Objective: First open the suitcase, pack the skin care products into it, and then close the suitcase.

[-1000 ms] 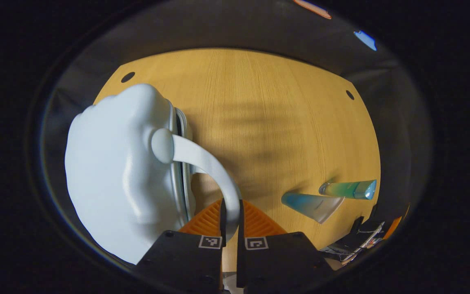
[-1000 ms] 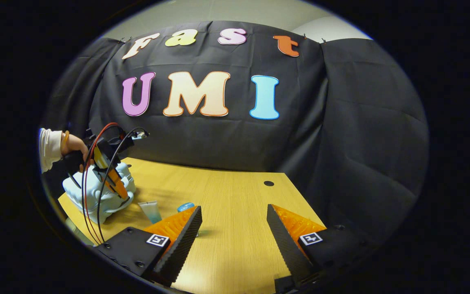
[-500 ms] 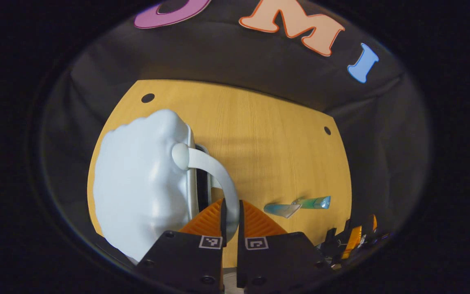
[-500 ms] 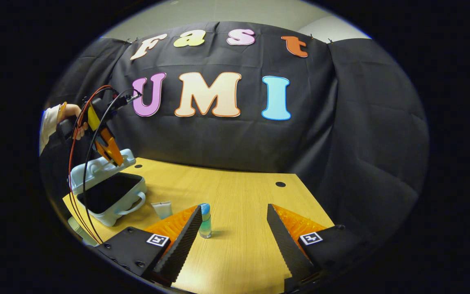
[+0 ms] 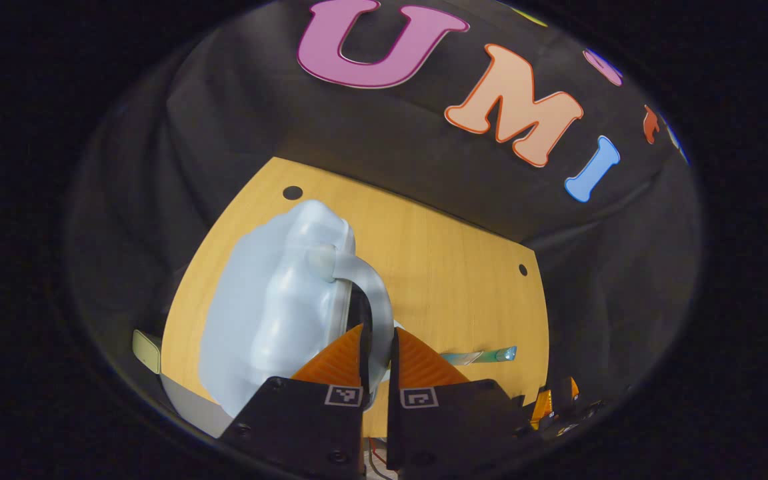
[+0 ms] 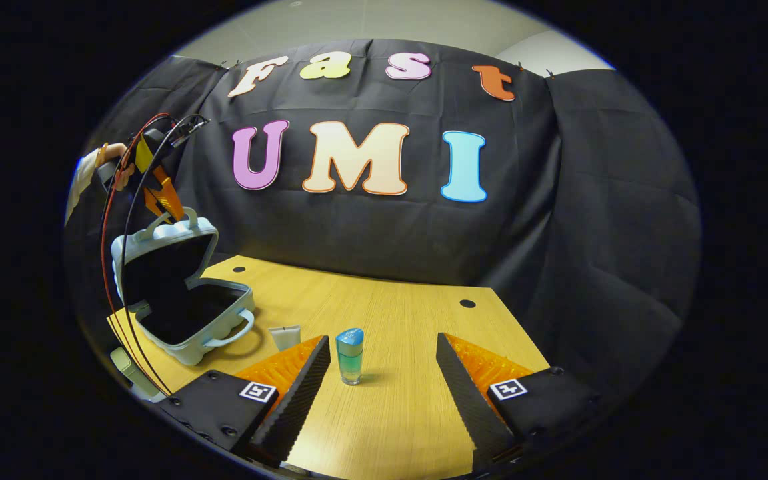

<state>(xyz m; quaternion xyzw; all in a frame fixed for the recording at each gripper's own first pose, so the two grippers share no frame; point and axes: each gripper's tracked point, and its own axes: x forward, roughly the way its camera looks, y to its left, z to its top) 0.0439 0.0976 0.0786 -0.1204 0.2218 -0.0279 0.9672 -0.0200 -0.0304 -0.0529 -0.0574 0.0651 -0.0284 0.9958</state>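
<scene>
though half-hidden, pinched handle (image 5: 376, 313)

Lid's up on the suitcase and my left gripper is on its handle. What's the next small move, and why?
Probably ease the lid a little further back, then let go. The left gripper is shut on the lid handle, and the suitcase gapes wide, its lid near upright. The right gripper hangs open, with the green-blue bottle between its fingers and the white tube nearby.

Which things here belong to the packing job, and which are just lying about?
Job:
- pale blue hard-shell suitcase, lid up
- blue-capped green bottle, standing
- white squeeze tube

Lying about:
- small cream object at the wooden table edge
</scene>
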